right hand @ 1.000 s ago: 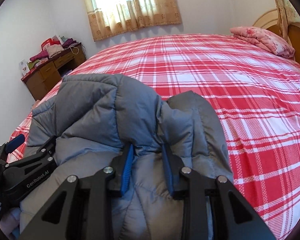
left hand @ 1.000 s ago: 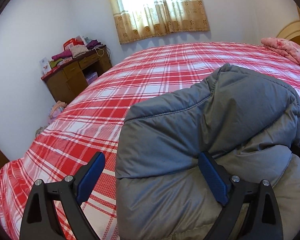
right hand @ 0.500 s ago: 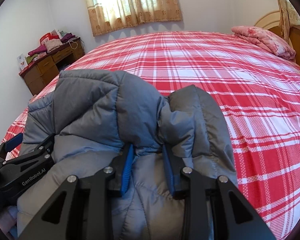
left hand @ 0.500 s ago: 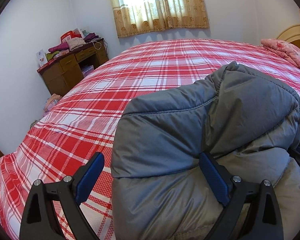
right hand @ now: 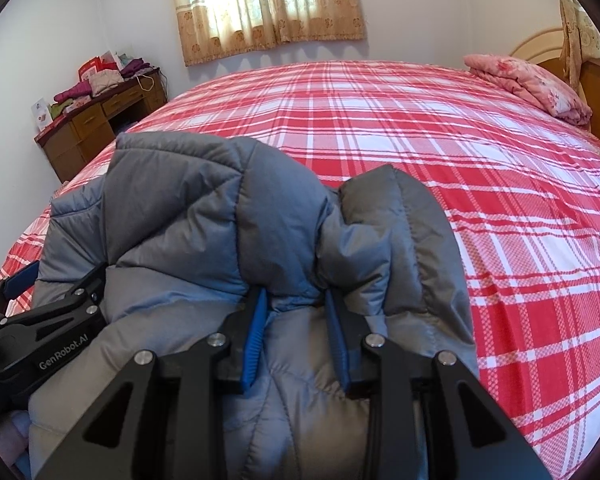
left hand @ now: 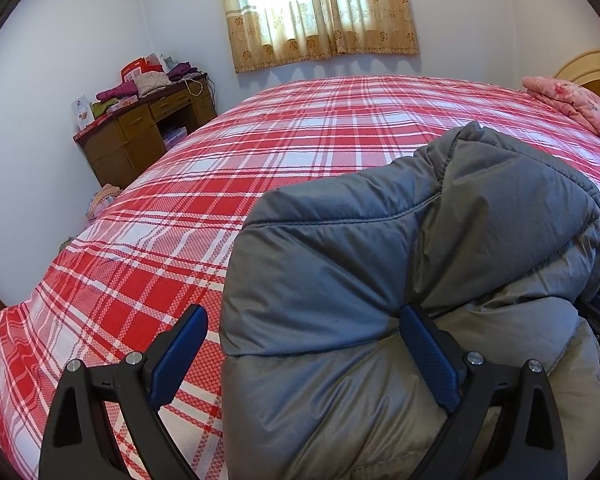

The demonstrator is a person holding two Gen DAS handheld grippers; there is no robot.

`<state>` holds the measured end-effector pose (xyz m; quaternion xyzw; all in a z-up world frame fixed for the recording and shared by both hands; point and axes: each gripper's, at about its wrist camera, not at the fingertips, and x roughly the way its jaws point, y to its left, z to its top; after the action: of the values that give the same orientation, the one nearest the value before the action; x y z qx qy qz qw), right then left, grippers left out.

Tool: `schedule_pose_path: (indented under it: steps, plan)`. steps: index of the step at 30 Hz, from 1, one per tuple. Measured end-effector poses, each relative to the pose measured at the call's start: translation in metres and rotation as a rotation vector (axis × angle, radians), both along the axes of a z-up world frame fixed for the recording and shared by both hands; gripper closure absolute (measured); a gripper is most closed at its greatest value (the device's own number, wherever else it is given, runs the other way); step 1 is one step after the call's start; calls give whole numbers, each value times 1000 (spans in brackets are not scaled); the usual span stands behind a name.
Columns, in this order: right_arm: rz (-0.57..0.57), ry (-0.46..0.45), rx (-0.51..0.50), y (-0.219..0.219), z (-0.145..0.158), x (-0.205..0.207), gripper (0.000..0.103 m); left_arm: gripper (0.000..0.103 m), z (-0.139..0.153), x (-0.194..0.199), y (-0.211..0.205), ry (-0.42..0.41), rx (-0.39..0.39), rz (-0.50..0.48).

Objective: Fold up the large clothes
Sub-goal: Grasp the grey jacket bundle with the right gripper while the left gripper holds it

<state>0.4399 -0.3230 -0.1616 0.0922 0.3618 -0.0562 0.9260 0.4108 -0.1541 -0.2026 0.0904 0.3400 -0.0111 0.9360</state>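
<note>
A grey puffer jacket (left hand: 380, 260) lies bundled on the near part of the red plaid bed (left hand: 300, 132). My left gripper (left hand: 302, 316) is open wide at the bundle's left edge. Its right pad presses into the padding, while its left pad stands apart from the fabric over the bedspread. In the right wrist view the jacket (right hand: 172, 208) is bunched into a thick fold, and my right gripper (right hand: 295, 296) is shut on that fold, with both blue pads sunk into the cloth. The left gripper (right hand: 56, 280) shows at the jacket's left side.
The plaid bedspread (right hand: 420, 128) stretches far ahead and to the right. A folded pink quilt (right hand: 528, 80) lies by the wooden headboard (right hand: 596, 76). A brown desk (left hand: 140, 136) piled with clothes stands against the left wall, under a curtained window (left hand: 320, 12).
</note>
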Motion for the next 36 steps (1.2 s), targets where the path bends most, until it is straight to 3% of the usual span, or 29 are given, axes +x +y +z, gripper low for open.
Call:
schedule_pose_path:
  steps: [31,36]
  plan:
    - [2,1,-9,4,-4,4,70,5,-6,3,5,15,-2,-3]
    - [8,4,4,2,-3,4,70,5,-2,-6,7,27,26,-14]
